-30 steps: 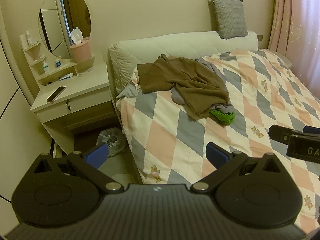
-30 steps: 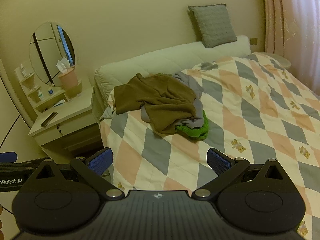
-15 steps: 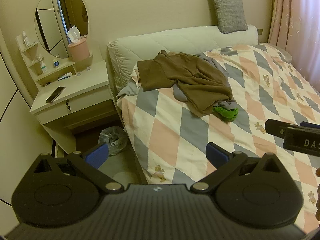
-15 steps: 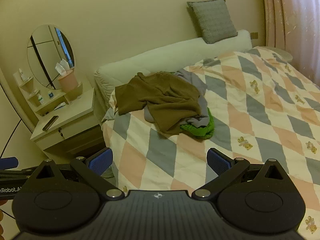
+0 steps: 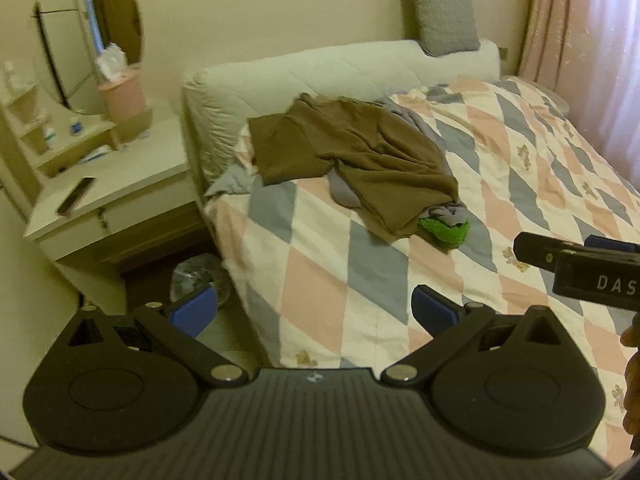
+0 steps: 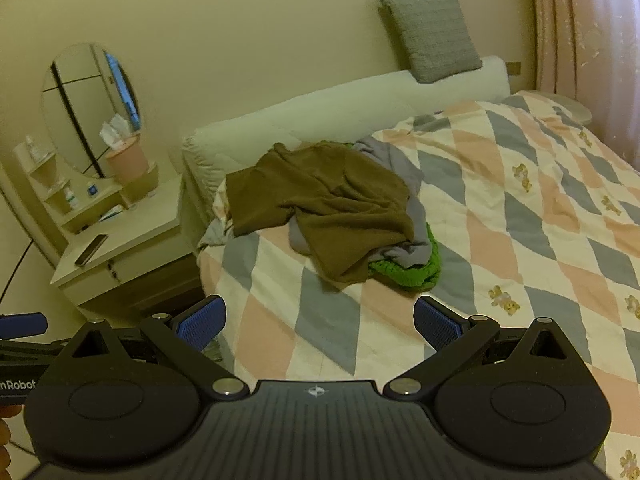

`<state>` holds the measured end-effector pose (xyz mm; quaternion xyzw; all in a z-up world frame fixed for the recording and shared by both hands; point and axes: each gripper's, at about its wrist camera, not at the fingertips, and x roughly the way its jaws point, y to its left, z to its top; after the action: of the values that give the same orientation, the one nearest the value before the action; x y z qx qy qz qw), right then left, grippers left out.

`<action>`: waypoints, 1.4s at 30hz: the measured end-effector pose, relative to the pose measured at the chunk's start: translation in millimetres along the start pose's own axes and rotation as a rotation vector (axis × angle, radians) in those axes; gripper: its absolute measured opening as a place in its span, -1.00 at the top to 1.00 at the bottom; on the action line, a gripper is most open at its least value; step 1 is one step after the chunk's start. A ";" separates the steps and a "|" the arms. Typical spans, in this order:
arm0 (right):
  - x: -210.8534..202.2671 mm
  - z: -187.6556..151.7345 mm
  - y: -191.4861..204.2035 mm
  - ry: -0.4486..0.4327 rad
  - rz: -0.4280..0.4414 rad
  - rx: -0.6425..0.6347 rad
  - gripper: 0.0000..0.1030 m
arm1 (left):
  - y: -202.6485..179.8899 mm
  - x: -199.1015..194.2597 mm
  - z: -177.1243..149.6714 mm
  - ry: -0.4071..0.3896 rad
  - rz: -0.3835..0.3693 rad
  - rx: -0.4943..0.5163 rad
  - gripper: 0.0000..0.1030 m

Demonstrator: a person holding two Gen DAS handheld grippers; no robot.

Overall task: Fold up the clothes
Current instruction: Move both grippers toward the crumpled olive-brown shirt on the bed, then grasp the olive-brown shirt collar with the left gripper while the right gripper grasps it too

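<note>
A pile of clothes lies near the head of the bed: a brown garment on top, a grey garment under it, and a green knitted piece at the pile's near edge. My left gripper is open and empty, held above the bed's near left corner, well short of the pile. My right gripper is open and empty, also short of the pile. The right gripper's side shows at the right of the left wrist view.
The bed has a pink, grey and cream diamond quilt, a padded headboard and a grey cushion. A bedside table with a phone, oval mirror and pink tissue box stands left. Pink curtains hang right.
Both grippers have drifted closer toward the bed and pile, which now looks larger. Both stay open. The clothes have not moved.
</note>
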<state>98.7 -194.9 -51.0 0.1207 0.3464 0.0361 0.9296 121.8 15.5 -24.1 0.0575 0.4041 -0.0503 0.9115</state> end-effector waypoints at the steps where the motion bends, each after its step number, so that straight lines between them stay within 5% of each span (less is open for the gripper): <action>1: 7.6 3.3 -2.0 0.002 -0.010 0.008 -1.00 | 1.3 10.5 5.7 0.012 -0.014 0.005 -0.99; 10: 99.9 33.2 -24.0 0.080 -0.125 0.129 -1.00 | 11.7 130.4 51.5 0.170 -0.071 0.064 -0.99; 15: 158.1 45.2 -36.3 0.132 -0.117 0.278 -1.00 | 32.9 190.5 71.6 0.248 -0.085 0.066 -0.99; 22: 245.9 60.3 -22.2 0.281 -0.086 0.240 -1.00 | 61.5 274.7 107.2 0.391 -0.170 0.048 -0.98; 27: 292.4 86.5 -12.5 0.326 -0.087 0.164 -1.00 | 69.1 327.3 138.9 0.391 -0.216 0.043 -0.96; 32: 340.2 123.5 -21.6 0.315 -0.124 0.109 -0.96 | 73.9 379.8 173.3 0.357 -0.222 0.045 -0.56; 34: 359.7 142.0 -28.6 0.296 -0.120 0.092 -0.76 | 80.4 402.6 186.8 0.357 -0.241 0.007 -0.37; 39: 408.6 188.4 -45.8 0.248 -0.110 0.049 -0.07 | 93.7 445.3 217.4 0.323 -0.262 -0.076 -0.35; 42: 443.5 219.1 -45.8 0.201 -0.097 -0.016 -0.01 | 96.6 466.2 238.3 0.277 -0.250 -0.083 -0.42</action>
<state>576.8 -216.2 -184.0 0.0922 0.4431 0.0056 0.8917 620.9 55.1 -205.3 -0.0243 0.5315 -0.1380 0.8354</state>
